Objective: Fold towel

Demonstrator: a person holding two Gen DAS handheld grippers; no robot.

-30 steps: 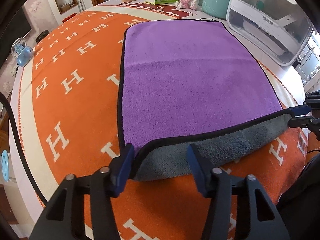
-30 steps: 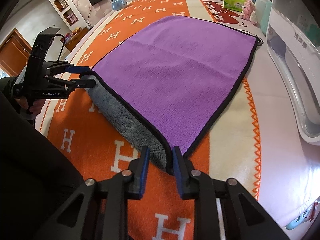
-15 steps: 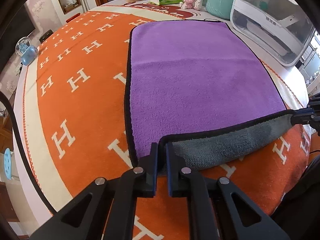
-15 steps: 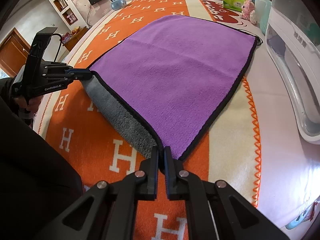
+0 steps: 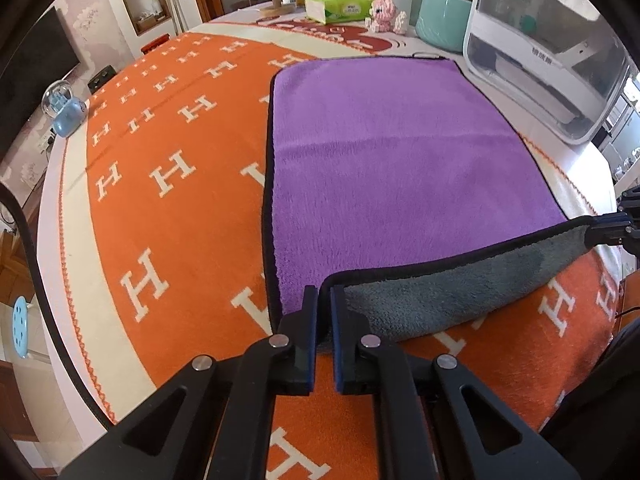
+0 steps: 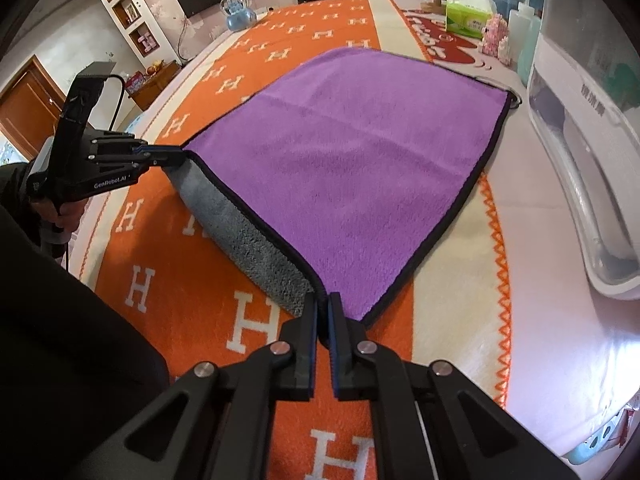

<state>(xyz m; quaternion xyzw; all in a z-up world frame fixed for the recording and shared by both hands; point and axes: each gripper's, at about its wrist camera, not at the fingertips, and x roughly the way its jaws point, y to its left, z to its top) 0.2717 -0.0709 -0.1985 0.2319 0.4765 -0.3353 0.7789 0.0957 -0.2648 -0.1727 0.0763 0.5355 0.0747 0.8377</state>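
Note:
A purple towel [image 5: 392,176] with a black hem and grey underside lies spread on the orange H-patterned cloth [image 5: 168,216]; it also shows in the right wrist view [image 6: 352,160]. My left gripper [image 5: 324,294] is shut on the towel's near left corner. My right gripper [image 6: 323,300] is shut on the near right corner. Both corners are lifted, so the near edge hangs up and shows its grey side [image 5: 440,296]. Each gripper shows in the other's view, the right [image 5: 608,230] and the left [image 6: 160,158].
A large clear plastic box [image 5: 548,56] stands right of the towel. A tissue pack [image 5: 338,8], a pink toy [image 5: 384,12], a squeeze bottle and a teal container [image 5: 444,20] stand at the far end. A blue ornament [image 5: 68,110] sits far left.
Both grippers closed on the towel's near corners, the left from wide open. They have since raised the near edge higher, showing more grey underside.

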